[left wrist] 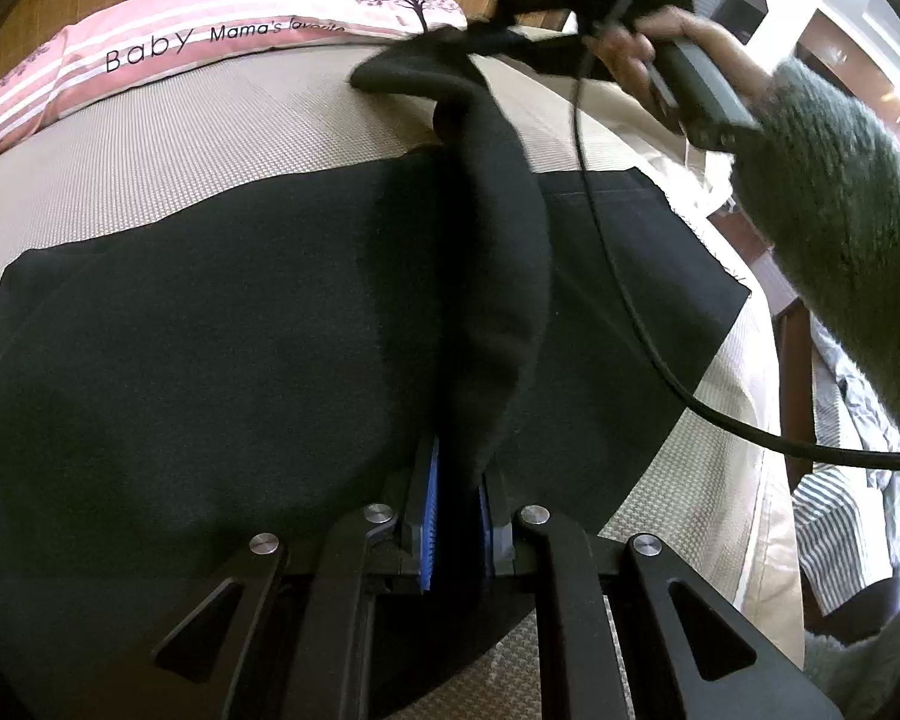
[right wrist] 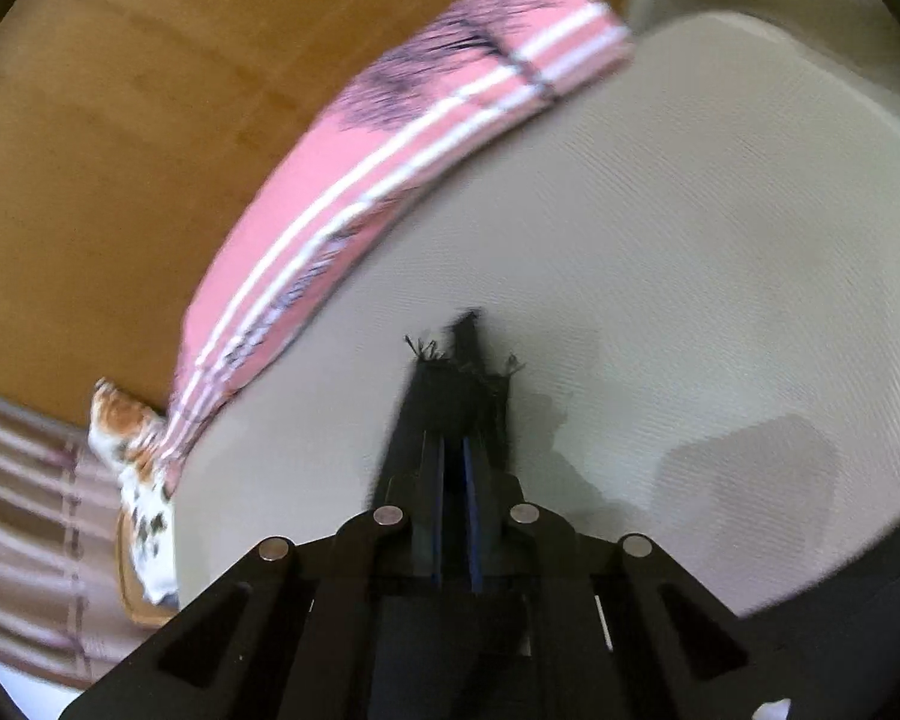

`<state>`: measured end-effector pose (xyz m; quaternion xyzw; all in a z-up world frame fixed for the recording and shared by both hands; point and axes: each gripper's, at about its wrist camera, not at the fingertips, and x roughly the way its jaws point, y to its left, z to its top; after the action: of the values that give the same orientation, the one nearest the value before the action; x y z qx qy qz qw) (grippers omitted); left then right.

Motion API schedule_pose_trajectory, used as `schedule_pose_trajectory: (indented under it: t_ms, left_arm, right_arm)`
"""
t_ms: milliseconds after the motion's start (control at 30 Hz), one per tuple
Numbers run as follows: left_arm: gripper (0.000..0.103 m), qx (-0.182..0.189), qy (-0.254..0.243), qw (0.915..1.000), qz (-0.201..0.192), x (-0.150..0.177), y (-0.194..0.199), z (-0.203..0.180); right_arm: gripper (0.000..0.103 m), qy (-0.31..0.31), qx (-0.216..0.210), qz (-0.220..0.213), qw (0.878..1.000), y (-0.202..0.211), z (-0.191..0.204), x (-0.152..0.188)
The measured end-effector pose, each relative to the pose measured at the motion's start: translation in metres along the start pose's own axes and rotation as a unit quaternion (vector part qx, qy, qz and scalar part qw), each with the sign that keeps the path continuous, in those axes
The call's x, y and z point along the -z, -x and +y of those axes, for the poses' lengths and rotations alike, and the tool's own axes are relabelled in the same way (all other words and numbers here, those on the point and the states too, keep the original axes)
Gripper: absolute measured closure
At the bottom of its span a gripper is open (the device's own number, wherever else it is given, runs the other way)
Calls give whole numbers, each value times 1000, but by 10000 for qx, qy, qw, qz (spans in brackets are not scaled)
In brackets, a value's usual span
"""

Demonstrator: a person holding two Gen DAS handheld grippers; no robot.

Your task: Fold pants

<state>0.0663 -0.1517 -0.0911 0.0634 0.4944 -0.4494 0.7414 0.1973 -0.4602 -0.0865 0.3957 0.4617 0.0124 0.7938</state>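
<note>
Both claws, left claw [left wrist: 456, 504] and right claw [right wrist: 453, 414], pinch the pants [left wrist: 210, 324].

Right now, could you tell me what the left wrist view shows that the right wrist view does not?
Only the left wrist view shows the black pants spread over the bed, the left gripper shut on a raised fold of them, and the person's hand and grey sleeve holding the other tool with its cable. Only the right wrist view shows the right gripper closed on a frayed edge of the black cloth, plus an orange patterned cloth beside the bed. Both show the pink striped pillow and the beige mattress cover.
</note>
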Motion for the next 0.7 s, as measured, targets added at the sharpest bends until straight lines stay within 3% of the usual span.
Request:
schedule_pose_trajectory:
  t_ms: [67, 133, 533, 700]
  left_arm:
    - [91, 0, 2, 10000, 0, 0, 1, 1]
    - [91, 2, -4, 10000, 5, 0, 1, 1]
    - [91, 126, 78, 9999, -22, 0, 5, 12]
    - [91, 108, 60, 9999, -17, 0, 5, 11]
  right_arm:
    - [87, 9, -295, 336, 9990, -19, 14, -3]
    - [79, 14, -278, 521, 9983, -31, 22, -2]
    - [76, -175, -180, 236, 9994, -4, -4, 10]
    - [76, -392, -182, 457, 9980, -11, -24, 30]
